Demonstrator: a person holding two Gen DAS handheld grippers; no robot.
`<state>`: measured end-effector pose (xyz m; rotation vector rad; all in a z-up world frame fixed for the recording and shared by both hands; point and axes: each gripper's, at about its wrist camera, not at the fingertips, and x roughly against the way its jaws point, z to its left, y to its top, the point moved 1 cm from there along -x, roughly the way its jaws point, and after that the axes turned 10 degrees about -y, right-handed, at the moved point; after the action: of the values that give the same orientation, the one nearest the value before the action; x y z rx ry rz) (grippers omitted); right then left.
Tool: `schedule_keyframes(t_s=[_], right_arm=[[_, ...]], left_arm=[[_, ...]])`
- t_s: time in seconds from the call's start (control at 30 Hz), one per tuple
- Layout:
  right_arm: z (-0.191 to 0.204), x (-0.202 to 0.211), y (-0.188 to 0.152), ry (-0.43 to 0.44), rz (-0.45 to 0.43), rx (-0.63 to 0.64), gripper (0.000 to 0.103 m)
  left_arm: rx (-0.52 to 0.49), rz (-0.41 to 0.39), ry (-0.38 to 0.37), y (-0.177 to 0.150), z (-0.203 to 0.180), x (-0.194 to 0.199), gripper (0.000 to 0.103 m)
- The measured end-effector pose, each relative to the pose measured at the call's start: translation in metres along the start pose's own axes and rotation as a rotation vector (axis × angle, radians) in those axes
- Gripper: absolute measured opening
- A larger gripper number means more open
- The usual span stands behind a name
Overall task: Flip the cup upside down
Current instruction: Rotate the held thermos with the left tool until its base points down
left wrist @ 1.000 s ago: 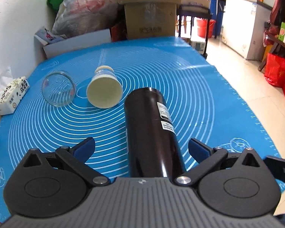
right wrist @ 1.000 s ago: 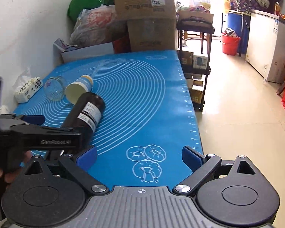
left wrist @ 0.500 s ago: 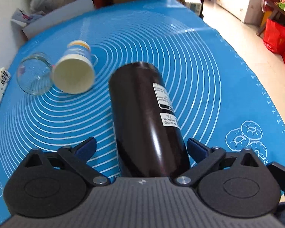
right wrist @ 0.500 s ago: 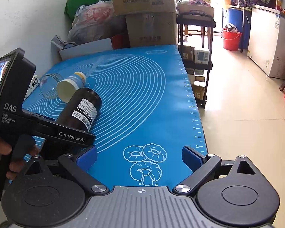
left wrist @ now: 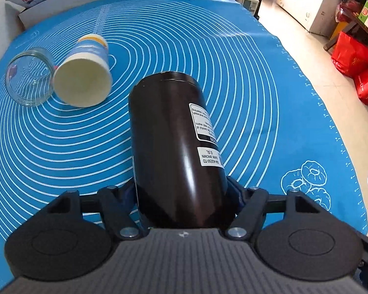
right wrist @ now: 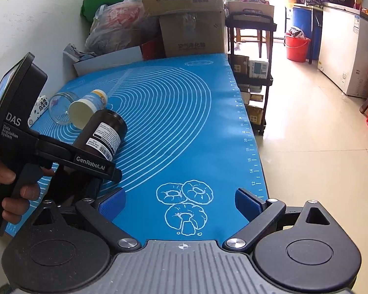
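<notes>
Mat: the blue mat (right wrist: 184, 132) with white rings covers the worktop; your grippers work at its near edge.
Left gripper: your left gripper (left wrist: 181, 193) is pinching the dark brown cup (left wrist: 174, 144) low on its body, fingers pressed to both sides. From the right wrist view your hand (right wrist: 9, 188) grips the handle, and the tool points toward the far left corner.
Cup: it tilts away from you, closed end far and raised off the mat, white labels (left wrist: 203, 127) facing up. Its near end is hidden behind the gripper body, so you cannot see the mouth.
Right gripper: your right gripper (right wrist: 180, 203) hovers over the near right edge, fingers spread, nothing between them.
Paper cup: the paper cup (left wrist: 83, 78) lies on its side near the left edge, mouth toward you.
Glass jar: the glass jar (left wrist: 29, 76) lies touching it on the left.
Tissue pack: the tissue pack (right wrist: 42, 104) is mostly cut off.
</notes>
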<state>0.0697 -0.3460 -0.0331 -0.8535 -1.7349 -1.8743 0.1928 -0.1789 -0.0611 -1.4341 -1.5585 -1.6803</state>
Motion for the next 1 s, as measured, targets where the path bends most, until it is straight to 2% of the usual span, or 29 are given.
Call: schedule_keyframes(t_s=[0.13, 0.27, 0.5, 0.67, 0.73, 0.8, 0.87, 1.0], right_arm=[[0.0, 0.001, 0.001, -0.008, -0.006, 0.002, 0.097], [0.001, 0.002, 0.002, -0.011, -0.007, -0.004, 0.097], [0.009, 0.005, 0.001, -0.008, -0.02, 0.007, 0.097], [0.018, 0.003, 0.003, 0.003, -0.023, 0.012, 0.097], [0.024, 0.003, 0.004, 0.009, -0.027, 0.018, 0.097], [0.03, 0.001, 0.005, 0.013, -0.031, 0.024, 0.097], [0.037, -0.001, 0.006, 0.018, -0.031, 0.028, 0.097], [0.046, -0.005, 0.006, 0.024, -0.022, 0.032, 0.097]], left_arm=[[-0.002, -0.024, 0.027, -0.005, 0.002, 0.005, 0.071], [-0.005, -0.085, 0.06, -0.006, 0.008, 0.02, 0.071], [-0.006, -0.292, 0.128, -0.005, 0.025, 0.055, 0.071], [0.043, -0.463, 0.191, -0.01, 0.044, 0.062, 0.071], [0.041, -0.569, 0.24, -0.015, 0.048, 0.061, 0.071], [0.001, -0.65, 0.336, -0.019, 0.049, 0.055, 0.071], [0.01, -0.689, 0.385, -0.021, 0.056, 0.047, 0.071], [0.116, -0.701, 0.342, -0.023, 0.077, 0.047, 0.071]])
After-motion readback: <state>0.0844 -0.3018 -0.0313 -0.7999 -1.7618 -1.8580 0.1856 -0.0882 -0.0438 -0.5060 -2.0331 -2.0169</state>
